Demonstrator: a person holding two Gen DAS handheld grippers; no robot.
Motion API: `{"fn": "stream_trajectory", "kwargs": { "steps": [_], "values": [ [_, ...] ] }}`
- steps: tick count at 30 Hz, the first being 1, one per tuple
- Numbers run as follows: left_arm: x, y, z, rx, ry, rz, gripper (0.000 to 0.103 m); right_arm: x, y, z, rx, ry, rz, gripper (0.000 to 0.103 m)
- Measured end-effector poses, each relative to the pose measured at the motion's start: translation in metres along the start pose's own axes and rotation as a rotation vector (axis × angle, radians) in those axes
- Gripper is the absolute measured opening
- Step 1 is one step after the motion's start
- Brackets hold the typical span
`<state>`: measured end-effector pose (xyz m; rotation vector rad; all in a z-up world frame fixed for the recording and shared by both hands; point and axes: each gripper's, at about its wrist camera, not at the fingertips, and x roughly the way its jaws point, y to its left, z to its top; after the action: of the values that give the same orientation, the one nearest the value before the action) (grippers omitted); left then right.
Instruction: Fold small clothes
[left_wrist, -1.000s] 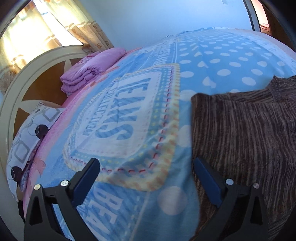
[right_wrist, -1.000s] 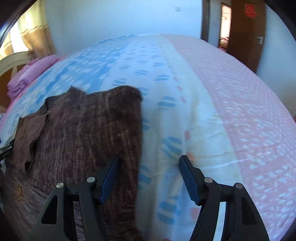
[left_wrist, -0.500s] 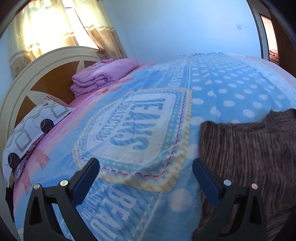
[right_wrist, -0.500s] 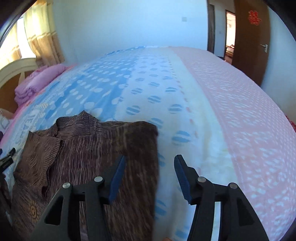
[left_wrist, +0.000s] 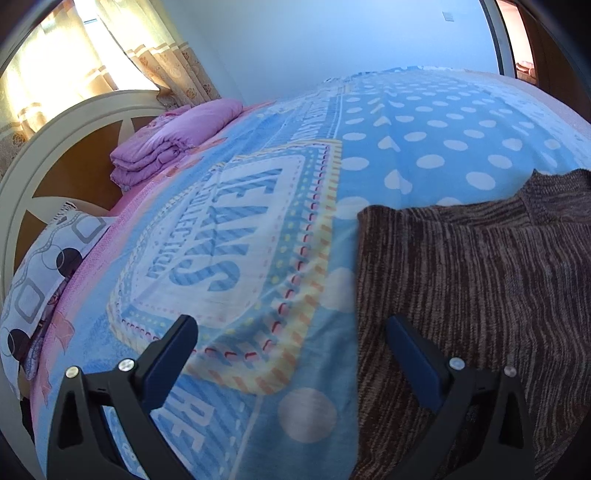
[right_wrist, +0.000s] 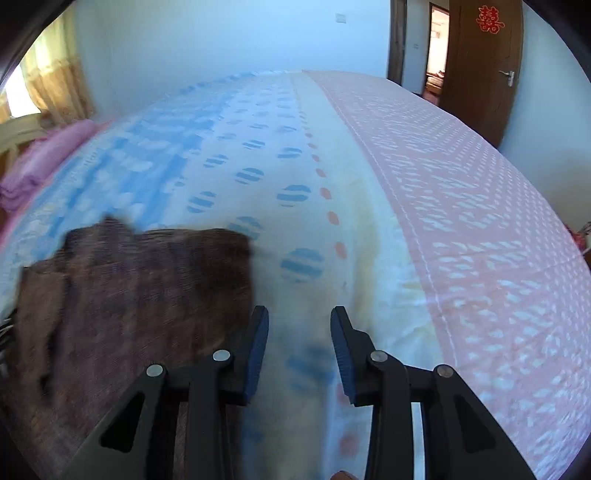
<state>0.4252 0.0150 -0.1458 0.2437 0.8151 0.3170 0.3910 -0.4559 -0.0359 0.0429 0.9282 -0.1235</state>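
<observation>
A brown knitted sweater (left_wrist: 480, 288) lies flat on the bed; in the right wrist view the sweater (right_wrist: 136, 288) is blurred. My left gripper (left_wrist: 290, 321) is wide open just over the bed cover. Its right finger (left_wrist: 413, 362) hovers above the sweater's left edge, and its left finger sits over the printed cover. My right gripper (right_wrist: 300, 312) has its jaws closing with only bed cover showing between them. Its left finger (right_wrist: 258, 339) is right beside the sweater's right edge. Neither gripper holds anything.
The bed cover (left_wrist: 424, 122) is blue with white dots and a printed label. A folded purple blanket (left_wrist: 173, 140) and a patterned pillow (left_wrist: 48, 266) lie by the white headboard (left_wrist: 74, 122). A brown door (right_wrist: 480, 66) stands beyond the bed's far right side.
The right gripper's jaws have narrowed. The sweater's right edge lay between them before and now sits just left of the left finger. The left gripper stays wide open.
</observation>
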Motion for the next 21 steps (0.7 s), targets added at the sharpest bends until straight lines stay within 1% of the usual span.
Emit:
{"fn": "stream_trajectory", "kwargs": {
  "steps": [1, 2, 3, 4, 5, 6, 7, 8, 9, 11, 12, 13, 14, 16, 18, 19, 21],
  "values": [
    [-0.001, 0.003, -0.001, -0.014, 0.0, -0.013, 0.103, -0.015, 0.004, -0.009, -0.015, -0.016, 0.037, 0.049],
    [-0.001, 0.004, -0.002, -0.022, 0.004, -0.02, 0.103, -0.023, 0.008, -0.014, -0.032, -0.024, 0.057, 0.055],
    [-0.002, 0.005, -0.003, -0.027, 0.01, -0.026, 0.103, -0.038, 0.016, -0.026, -0.071, -0.035, 0.089, 0.063],
    [-0.003, 0.006, -0.004, -0.033, 0.012, -0.032, 0.103, -0.049, 0.022, -0.037, -0.105, -0.044, 0.103, 0.067],
    [-0.004, 0.007, -0.006, -0.037, 0.012, -0.033, 0.103, -0.058, 0.031, -0.053, -0.161, -0.05, 0.098, 0.068],
    [-0.005, 0.007, -0.008, -0.038, 0.011, -0.033, 0.103, -0.059, 0.038, -0.062, -0.201, -0.039, 0.083, 0.068],
    [-0.006, 0.007, -0.009, -0.036, 0.011, -0.035, 0.103, -0.055, 0.044, -0.073, -0.248, -0.009, 0.052, 0.068],
    [-0.006, 0.007, -0.01, -0.034, 0.012, -0.035, 0.103, -0.052, 0.043, -0.08, -0.266, 0.009, 0.018, 0.068],
    [-0.007, 0.007, -0.011, -0.033, 0.015, -0.035, 0.103, -0.046, 0.038, -0.085, -0.263, 0.017, -0.05, 0.067],
    [-0.007, 0.008, -0.012, -0.032, 0.022, -0.04, 0.103, -0.044, 0.014, -0.085, -0.169, -0.005, -0.105, 0.067],
    [-0.008, 0.009, -0.014, -0.033, 0.026, -0.044, 0.103, -0.043, -0.005, -0.083, -0.085, -0.002, -0.096, 0.068],
    [-0.009, 0.011, -0.016, -0.035, 0.028, -0.049, 0.103, -0.042, -0.02, -0.084, -0.007, 0.014, -0.058, 0.068],
    [-0.009, 0.013, -0.017, -0.038, 0.029, -0.055, 0.103, -0.043, -0.022, -0.086, -0.001, 0.014, -0.051, 0.068],
    [-0.011, 0.017, -0.021, -0.047, 0.03, -0.071, 0.103, -0.049, -0.012, -0.089, -0.051, 0.009, -0.091, 0.068],
    [-0.012, 0.021, -0.024, -0.06, 0.035, -0.088, 0.103, -0.061, -0.003, -0.092, -0.054, 0.023, -0.079, 0.068],
    [-0.013, 0.022, -0.025, -0.066, 0.036, -0.097, 0.103, -0.067, 0.001, -0.093, -0.059, 0.013, -0.083, 0.068],
    [-0.017, 0.024, -0.029, -0.07, 0.035, -0.105, 0.103, -0.082, 0.011, -0.092, -0.085, -0.045, -0.122, 0.068]
  ]
}}
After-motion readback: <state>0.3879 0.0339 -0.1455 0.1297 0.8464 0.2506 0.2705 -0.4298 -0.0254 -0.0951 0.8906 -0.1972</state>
